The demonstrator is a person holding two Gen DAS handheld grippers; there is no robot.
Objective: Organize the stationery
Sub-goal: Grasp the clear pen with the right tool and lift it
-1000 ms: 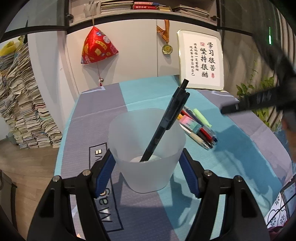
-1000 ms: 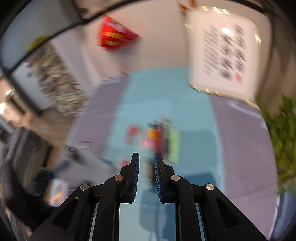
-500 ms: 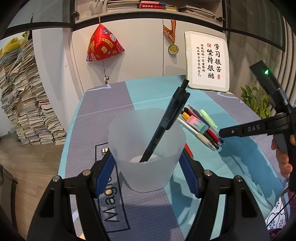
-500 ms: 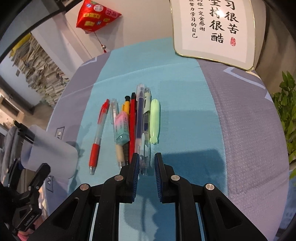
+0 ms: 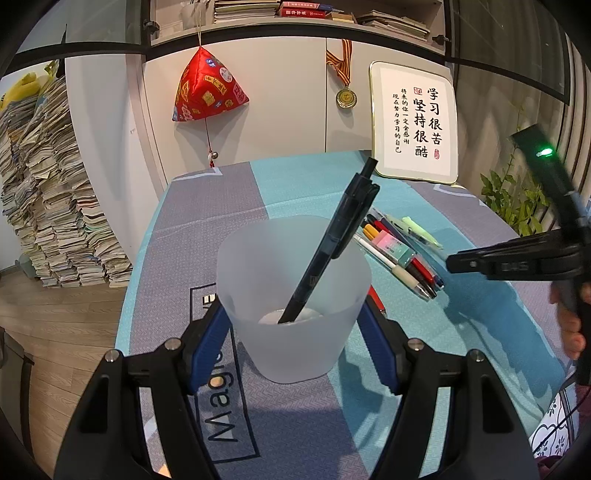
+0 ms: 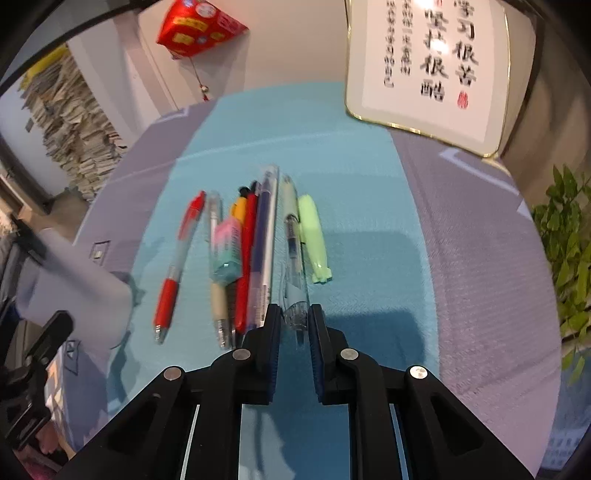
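Home study room: tall stacks of worn books (image 5: 55, 206) left of the left gripper, bookshelf (image 5: 295, 11) above, framed calligraphy (image 5: 415, 122), medal (image 5: 346, 98), red hanging ornament (image 5: 207, 90) ahead, plant (image 5: 513, 199) right.

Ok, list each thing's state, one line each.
Frosted cup: upright, clamped in left gripper.
Black pen: in the cup, leaning on its rim.
Right gripper: nearly shut, empty, straddling the clear pen's tip.
Clear pen: flat on the mat.
Red pen: flat on the mat.
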